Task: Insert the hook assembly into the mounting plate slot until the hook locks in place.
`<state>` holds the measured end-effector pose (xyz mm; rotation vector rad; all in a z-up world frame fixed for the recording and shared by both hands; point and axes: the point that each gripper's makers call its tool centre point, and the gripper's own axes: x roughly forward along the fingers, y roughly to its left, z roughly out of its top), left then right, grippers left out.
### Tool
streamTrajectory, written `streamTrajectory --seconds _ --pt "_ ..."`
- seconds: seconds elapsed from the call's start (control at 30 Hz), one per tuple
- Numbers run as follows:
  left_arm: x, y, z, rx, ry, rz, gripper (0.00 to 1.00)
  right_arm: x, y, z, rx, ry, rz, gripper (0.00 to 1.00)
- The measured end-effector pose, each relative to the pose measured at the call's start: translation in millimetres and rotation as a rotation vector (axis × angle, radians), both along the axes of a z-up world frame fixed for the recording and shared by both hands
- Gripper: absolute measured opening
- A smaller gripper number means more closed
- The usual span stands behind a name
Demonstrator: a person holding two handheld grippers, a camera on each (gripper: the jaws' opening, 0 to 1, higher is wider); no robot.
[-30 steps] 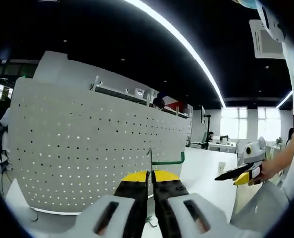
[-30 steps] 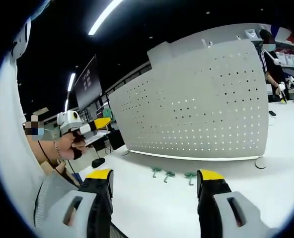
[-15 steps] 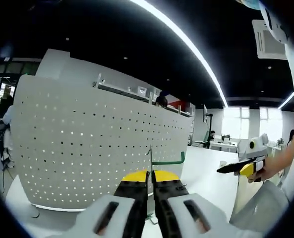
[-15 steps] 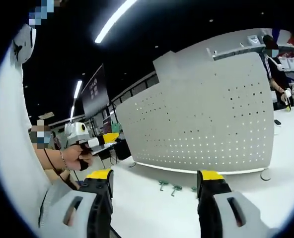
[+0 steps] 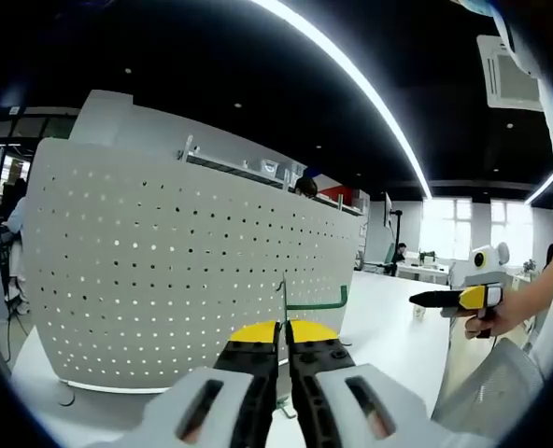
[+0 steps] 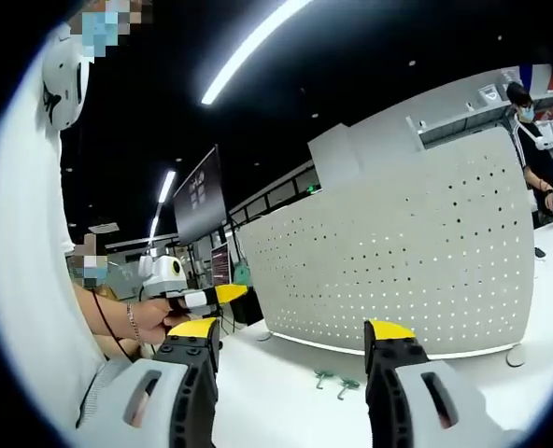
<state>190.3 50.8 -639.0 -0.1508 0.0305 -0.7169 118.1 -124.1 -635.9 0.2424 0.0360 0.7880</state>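
Hook held up near the pegboard
Left gripper (image 5: 282, 341) is clamped on a green hook (image 5: 306, 301) before the pegboard (image 5: 164, 280); right gripper (image 6: 290, 341) is held wide apart.

In the left gripper view, the left gripper (image 5: 282, 338) points forward with its yellow-tipped jaws pressed together, a thin rod pinched between the tips. The right gripper (image 5: 449, 299) appears at the right edge, held level in a hand (image 5: 487, 317). In the right gripper view, the right gripper (image 6: 295, 338) has its jaws spread wide, and the left gripper (image 6: 222, 294) is gripped in a hand (image 6: 155, 315) at the left.
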Motion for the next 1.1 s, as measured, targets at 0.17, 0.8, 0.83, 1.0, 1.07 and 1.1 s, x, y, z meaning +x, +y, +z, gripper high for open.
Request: streamTrajectory --seconds 0.17,0.8,0.83,1.0,1.07,1.1 --pt "0.6 -5 -0.5 0.011 0.0 -0.007 0.02 8 14 1.0 -0.003 0.003 0.033 0.58" --pt "-1.4 -31 -4.2 0.086 0.006 -0.053 0.02 34 61 3.1 -0.012 -0.009 0.079 0.5" --pt "-1.5 -32 -4.3 0.087 0.005 -0.055 0.02 35 64 3.9 -0.013 -0.012 0.082 0.5" --pt "-1.1 -37 -3.8 0.1 0.005 -0.063 0.02 39 75 7.2 -0.009 -0.018 0.098 0.49" --pt "-0.6 -38 -3.0 0.1 0.006 -0.062 0.02 41 77 7.7 0.0 -0.012 0.103 0.48" --pt "-0.7 -39 -2.7 0.101 0.005 -0.064 0.02 41 79 8.4 0.013 -0.007 0.108 0.47"
